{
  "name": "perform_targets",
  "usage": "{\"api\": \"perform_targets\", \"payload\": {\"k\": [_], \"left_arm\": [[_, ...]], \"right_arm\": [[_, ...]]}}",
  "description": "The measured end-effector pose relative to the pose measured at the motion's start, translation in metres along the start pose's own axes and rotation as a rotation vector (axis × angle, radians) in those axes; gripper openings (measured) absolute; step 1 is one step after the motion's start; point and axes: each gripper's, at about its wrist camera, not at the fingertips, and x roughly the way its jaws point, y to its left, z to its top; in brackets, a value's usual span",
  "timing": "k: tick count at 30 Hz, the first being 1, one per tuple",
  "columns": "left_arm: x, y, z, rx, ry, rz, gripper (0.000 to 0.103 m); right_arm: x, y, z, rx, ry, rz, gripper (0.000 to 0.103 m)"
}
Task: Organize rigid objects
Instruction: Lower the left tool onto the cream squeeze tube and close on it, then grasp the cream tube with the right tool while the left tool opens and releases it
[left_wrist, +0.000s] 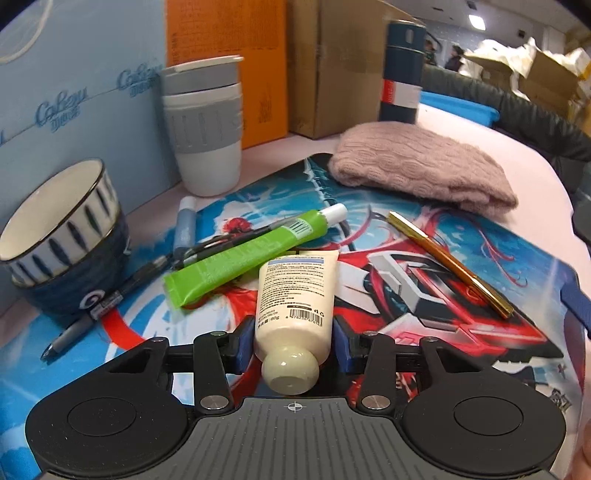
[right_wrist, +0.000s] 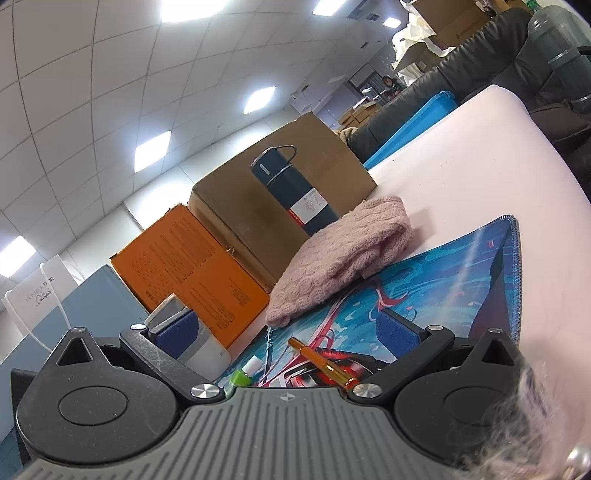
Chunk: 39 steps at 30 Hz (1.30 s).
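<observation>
My left gripper (left_wrist: 293, 341) is shut on a cream lotion tube (left_wrist: 297, 295), cap toward the camera, its far end resting near a green tube (left_wrist: 251, 254) on the printed desk mat (left_wrist: 443, 325). A gold pen (left_wrist: 448, 264) lies to the right; it also shows in the right wrist view (right_wrist: 319, 363). Black pens (left_wrist: 122, 291) and a blue stick (left_wrist: 184, 221) lie to the left beside a striped bowl (left_wrist: 62, 236). My right gripper (right_wrist: 284, 332) is open and empty, held above the mat (right_wrist: 443, 280).
A grey-banded cup (left_wrist: 207, 129), a dark blue flask (left_wrist: 402, 70) (right_wrist: 295, 192) and a pink knitted hat (left_wrist: 421, 166) (right_wrist: 343, 254) stand at the back. Orange (right_wrist: 192, 258) and brown boxes (right_wrist: 229, 206) line the table's rear. The table edge (right_wrist: 546, 155) curves on the right.
</observation>
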Motion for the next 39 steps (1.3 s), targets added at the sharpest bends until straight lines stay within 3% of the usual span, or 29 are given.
{"api": "perform_targets", "payload": {"k": [7, 15, 19, 21, 24, 30, 36, 39], "left_arm": [[-0.018, 0.011, -0.007, -0.092, -0.041, -0.098, 0.041], [-0.065, 0.024, -0.023, -0.132, -0.179, -0.160, 0.041], [-0.088, 0.027, -0.036, -0.114, -0.222, -0.175, 0.041], [-0.098, 0.029, -0.042, -0.102, -0.237, -0.187, 0.041], [-0.109, 0.031, -0.052, -0.072, -0.254, -0.180, 0.041], [-0.117, 0.040, -0.079, -0.041, -0.217, -0.181, 0.041], [-0.100, 0.053, -0.097, -0.043, -0.109, -0.147, 0.041], [-0.099, 0.048, -0.101, -0.002, -0.121, -0.125, 0.041]], "right_arm": [[0.004, 0.000, -0.001, -0.005, 0.017, 0.010, 0.103], [0.005, 0.005, -0.002, -0.032, 0.049, 0.060, 0.103], [0.003, 0.021, -0.004, -0.109, 0.092, 0.117, 0.103], [0.001, 0.030, -0.004, -0.117, 0.155, 0.165, 0.103], [0.004, 0.039, -0.004, -0.055, 0.320, 0.243, 0.103], [0.012, 0.072, -0.022, -0.081, 0.614, 0.290, 0.103], [0.027, 0.088, -0.045, -0.095, 0.791, 0.190, 0.101], [0.027, 0.094, -0.052, -0.114, 0.832, 0.186, 0.101]]}}
